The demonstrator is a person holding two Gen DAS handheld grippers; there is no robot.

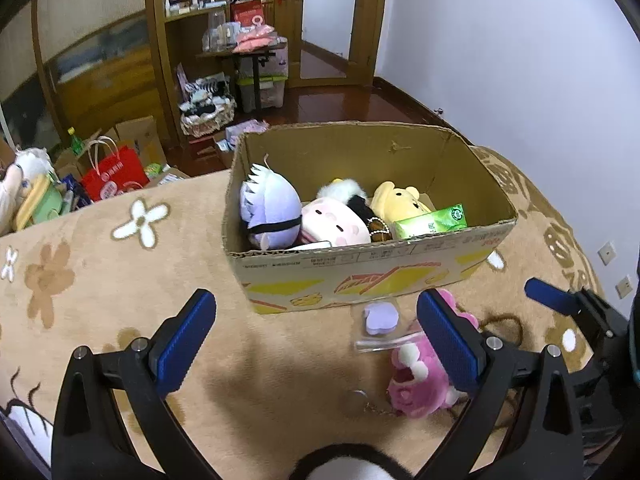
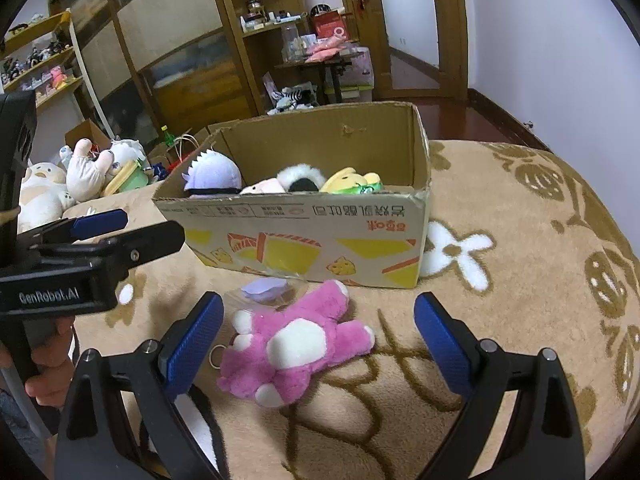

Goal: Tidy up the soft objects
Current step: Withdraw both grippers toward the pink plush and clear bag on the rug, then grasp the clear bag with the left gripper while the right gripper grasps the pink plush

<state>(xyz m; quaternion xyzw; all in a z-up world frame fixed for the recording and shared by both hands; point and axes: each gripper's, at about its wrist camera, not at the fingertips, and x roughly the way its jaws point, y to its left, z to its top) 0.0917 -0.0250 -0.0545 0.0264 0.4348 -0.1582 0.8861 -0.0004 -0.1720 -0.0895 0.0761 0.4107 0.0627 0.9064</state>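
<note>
Grippers (image 2: 318,344) over floral beige blanket (image 2: 520,280)

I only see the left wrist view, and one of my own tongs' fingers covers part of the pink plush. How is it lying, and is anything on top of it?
Observer: In the right wrist view the pink plush shows whole. It lies belly up on the blanket in front of the cardboard box, with nothing on top of it.
Operator: Where are the right tongs? I only see one blue tip.
Observer: The right tongs are open, with a finger on either side of the plush in that view. They are not gripping it.
</note>
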